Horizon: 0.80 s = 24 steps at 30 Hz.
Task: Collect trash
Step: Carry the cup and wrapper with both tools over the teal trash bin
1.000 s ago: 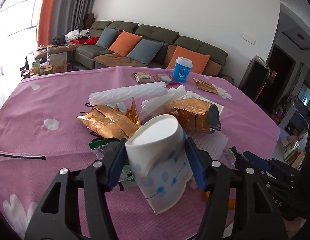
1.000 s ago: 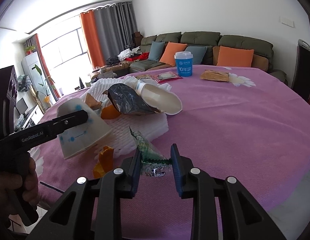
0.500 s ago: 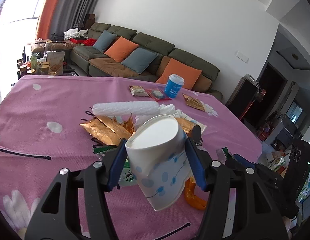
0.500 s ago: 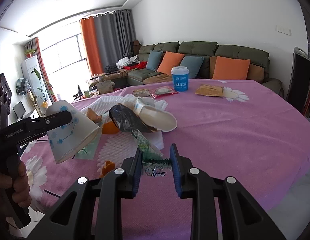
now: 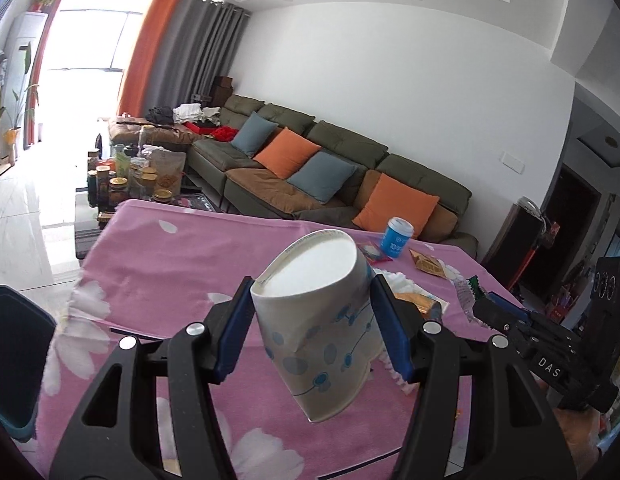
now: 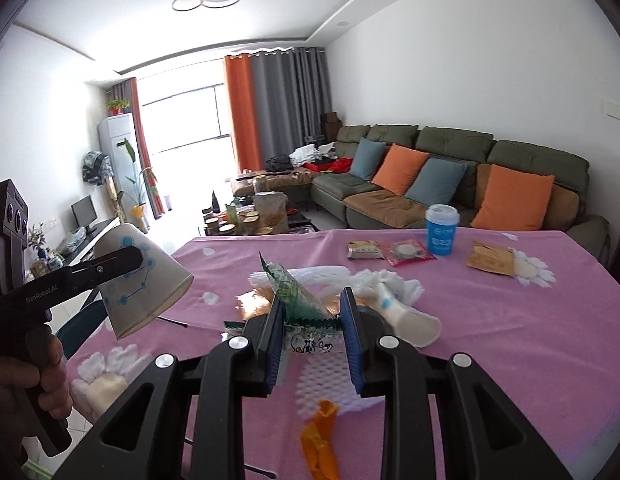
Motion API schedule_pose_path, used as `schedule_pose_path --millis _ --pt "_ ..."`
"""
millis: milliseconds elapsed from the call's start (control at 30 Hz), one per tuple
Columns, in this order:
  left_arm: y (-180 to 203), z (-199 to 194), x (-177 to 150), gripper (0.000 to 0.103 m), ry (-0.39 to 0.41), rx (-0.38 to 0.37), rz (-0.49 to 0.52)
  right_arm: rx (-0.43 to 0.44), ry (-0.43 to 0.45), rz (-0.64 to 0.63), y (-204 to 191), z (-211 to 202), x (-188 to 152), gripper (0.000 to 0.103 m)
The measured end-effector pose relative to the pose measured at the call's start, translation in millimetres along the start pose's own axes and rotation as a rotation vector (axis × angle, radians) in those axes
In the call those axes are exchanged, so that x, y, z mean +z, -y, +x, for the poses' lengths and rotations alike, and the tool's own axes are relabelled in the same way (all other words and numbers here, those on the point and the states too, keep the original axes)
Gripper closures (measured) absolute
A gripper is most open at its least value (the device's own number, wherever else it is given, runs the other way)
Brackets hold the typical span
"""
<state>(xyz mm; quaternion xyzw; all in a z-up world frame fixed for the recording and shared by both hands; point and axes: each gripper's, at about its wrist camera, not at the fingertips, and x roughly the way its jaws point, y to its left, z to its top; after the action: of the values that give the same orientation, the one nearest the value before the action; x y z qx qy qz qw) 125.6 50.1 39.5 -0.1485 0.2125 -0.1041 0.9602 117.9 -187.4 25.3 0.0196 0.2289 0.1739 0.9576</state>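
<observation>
Left claw (image 5: 311,320) pinching a crushed white paper cup (image 5: 325,320) with blue dots, blue pads pressed into both dented sides, mouth turned toward the camera, bottom tipped away. Held up off the pink flowered cloth of the table (image 5: 158,264), above its near left part. Same cup (image 6: 144,284) seen side-on from the right wrist, gripped by the black left claw (image 6: 110,266) with a person's hand (image 6: 30,380) on the handle, beyond the table's left edge.

Toward the middle of the table, a litter heap: white foam netting (image 6: 333,276), gold foil wrappers (image 6: 254,304), a flattened white cup (image 6: 405,316). An orange scrap (image 6: 321,440) lying by the near edge.

Right claw (image 6: 311,320) nearly pressed together, pinching a crumpled green-and-clear plastic wrapper (image 6: 298,300); wrapper sticking up between the blue pads, raised off the cloth above the heap.

By the far edge, right of centre: two flat snack packets (image 6: 389,250), an upright blue cup with white lid (image 6: 441,230), a brown packet (image 6: 491,258).

In the left wrist view, right claw (image 5: 493,312) at the table's right edge, wrapper (image 5: 467,294) at its tip.
</observation>
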Motion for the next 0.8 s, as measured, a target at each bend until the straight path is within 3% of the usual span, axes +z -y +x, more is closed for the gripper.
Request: schedule_pose_path --millis 433,800 --pt "-121 -105 17 0.045 0.124 0.305 -0.098 0.353 -0.132 -0.159 -141 96 31 0.078" --pt "-228 -172 15 0.045 0.137 0.541 -0.163 0.531 -0.273 -0.284 -261 156 38 0.078"
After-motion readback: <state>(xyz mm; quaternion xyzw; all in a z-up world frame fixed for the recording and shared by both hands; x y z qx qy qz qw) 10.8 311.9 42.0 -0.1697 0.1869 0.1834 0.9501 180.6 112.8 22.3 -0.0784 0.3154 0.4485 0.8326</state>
